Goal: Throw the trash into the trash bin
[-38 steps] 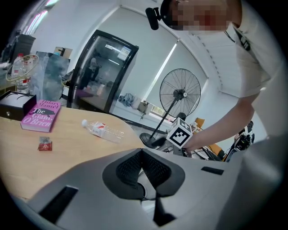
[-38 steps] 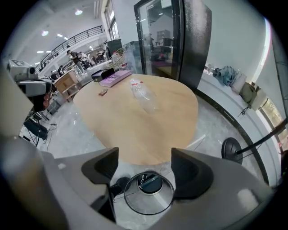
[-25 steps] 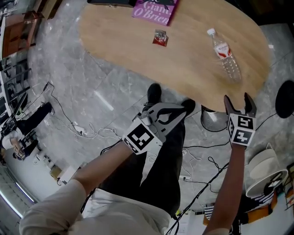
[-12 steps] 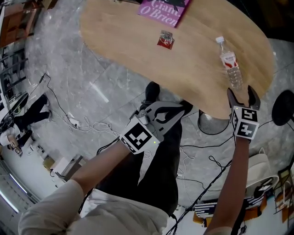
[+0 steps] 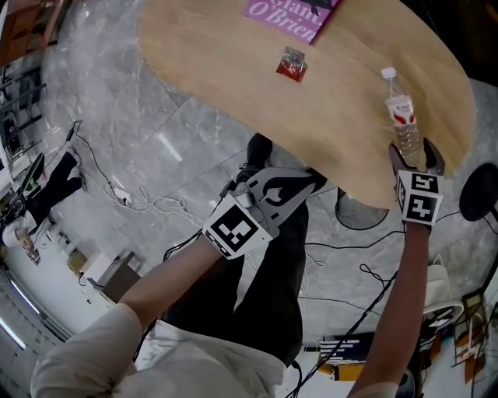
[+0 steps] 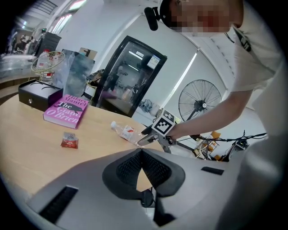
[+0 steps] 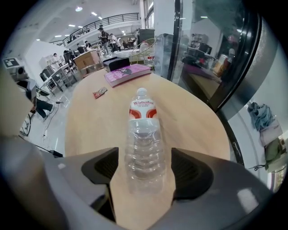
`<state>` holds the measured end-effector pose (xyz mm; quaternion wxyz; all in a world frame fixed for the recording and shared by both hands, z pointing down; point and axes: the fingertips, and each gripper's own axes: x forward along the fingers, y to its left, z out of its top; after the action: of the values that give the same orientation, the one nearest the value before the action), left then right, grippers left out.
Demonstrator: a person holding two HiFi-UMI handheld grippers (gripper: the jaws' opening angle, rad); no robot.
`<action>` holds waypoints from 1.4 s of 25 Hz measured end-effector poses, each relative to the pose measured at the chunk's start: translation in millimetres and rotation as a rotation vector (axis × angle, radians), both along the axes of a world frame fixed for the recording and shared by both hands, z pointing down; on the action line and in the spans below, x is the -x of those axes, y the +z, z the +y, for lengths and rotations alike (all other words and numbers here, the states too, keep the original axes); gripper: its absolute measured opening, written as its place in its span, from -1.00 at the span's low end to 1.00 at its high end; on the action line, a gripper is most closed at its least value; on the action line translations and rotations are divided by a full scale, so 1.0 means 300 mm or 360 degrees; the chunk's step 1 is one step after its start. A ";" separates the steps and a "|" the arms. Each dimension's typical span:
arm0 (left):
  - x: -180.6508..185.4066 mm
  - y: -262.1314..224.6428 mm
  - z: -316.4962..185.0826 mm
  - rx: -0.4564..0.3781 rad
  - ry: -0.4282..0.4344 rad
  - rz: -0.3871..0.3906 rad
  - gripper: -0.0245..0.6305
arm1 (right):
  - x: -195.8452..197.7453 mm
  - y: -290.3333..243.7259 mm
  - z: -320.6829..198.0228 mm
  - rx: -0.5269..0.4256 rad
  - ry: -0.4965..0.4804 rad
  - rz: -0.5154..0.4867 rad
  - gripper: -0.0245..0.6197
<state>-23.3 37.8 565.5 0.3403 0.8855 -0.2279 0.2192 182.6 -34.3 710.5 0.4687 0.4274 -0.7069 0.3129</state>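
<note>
Near table [image 5: 233, 70] edge: right claw [image 5: 413, 150] wide open, straddling bottle [image 5: 402, 116]; left claw [image 5: 317, 179] closed, empty.

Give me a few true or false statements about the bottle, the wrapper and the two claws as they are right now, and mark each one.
1. The plastic bottle lies on its side on the wooden table. True.
2. The right claw is shut tight on the bottle. False: its jaws stand apart on either side of the bottle, with a gap showing on each side.
3. The left claw holds the red wrapper. False: that claw is shut on nothing, and the wrapper lies on the table near the purple book.
4. The bottle's cap points away from the right claw. True.
</note>
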 end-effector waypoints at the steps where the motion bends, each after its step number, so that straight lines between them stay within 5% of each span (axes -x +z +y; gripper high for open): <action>1: 0.006 0.002 -0.001 0.0002 -0.0010 -0.0002 -0.90 | 0.005 0.006 0.003 0.0013 -0.0009 0.0002 0.25; 9: 0.042 0.023 0.000 0.0014 -0.0050 -0.0015 -0.90 | 0.018 0.046 0.013 0.0062 -0.0045 0.0039 0.24; 15: 0.052 0.034 0.012 0.0019 -0.0049 -0.0018 -0.90 | 0.023 0.049 0.009 0.0059 -0.0025 0.0015 0.01; 35: -0.008 0.048 0.133 0.0024 0.0069 -0.0001 -0.90 | 0.047 0.026 0.215 0.0015 0.0044 -0.0086 -0.01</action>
<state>-21.0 77.6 580.0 0.3422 0.8876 -0.2071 0.2285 168.4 30.3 718.2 0.4470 0.4264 -0.7119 0.3341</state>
